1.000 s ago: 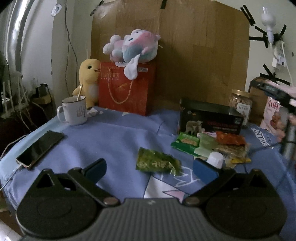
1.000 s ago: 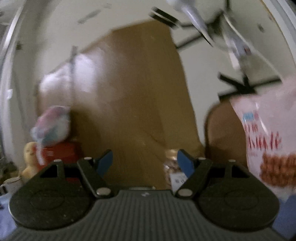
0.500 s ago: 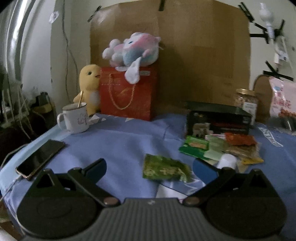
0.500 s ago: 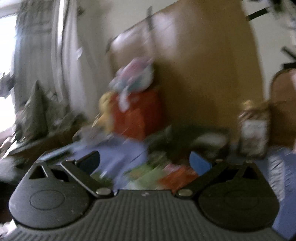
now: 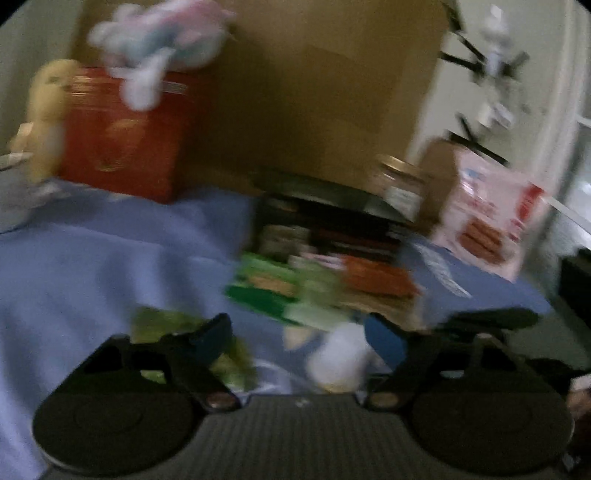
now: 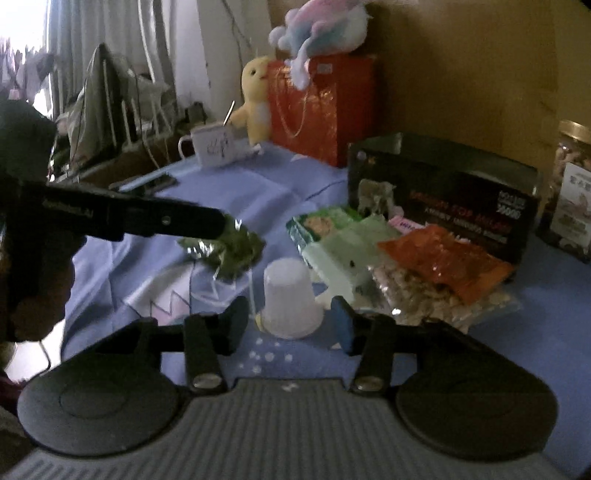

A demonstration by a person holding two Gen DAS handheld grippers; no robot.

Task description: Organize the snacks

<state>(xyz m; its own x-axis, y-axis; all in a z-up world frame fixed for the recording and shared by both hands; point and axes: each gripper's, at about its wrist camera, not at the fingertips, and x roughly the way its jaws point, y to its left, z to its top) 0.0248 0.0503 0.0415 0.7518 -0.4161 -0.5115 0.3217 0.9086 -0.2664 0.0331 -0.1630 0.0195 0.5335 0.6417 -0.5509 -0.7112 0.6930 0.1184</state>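
White cup (image 6: 290, 298) fronts snack pile (image 6: 402, 254).

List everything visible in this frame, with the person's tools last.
dark green packet: 1, green foil, on cloth at the tip of the left tongs
white cup: 1, white, upside down between the right tongs' fingers
light green packets: about 2, green, in front of the box
orange packet: 1, orange, on top of the clear nut bag
black box: 1, black, behind the snack pile
jar: 1, gold lid, right of the box
pink snack bag: 1, pink, far right
red gift bag: 1, red, at the back
plush toys: yellow one beside the bag, pastel one on it
mug: 1, white, back left
phone: 1, dark, left edge
blue cloth: 1, under everything
left tongs: open
right tongs: open
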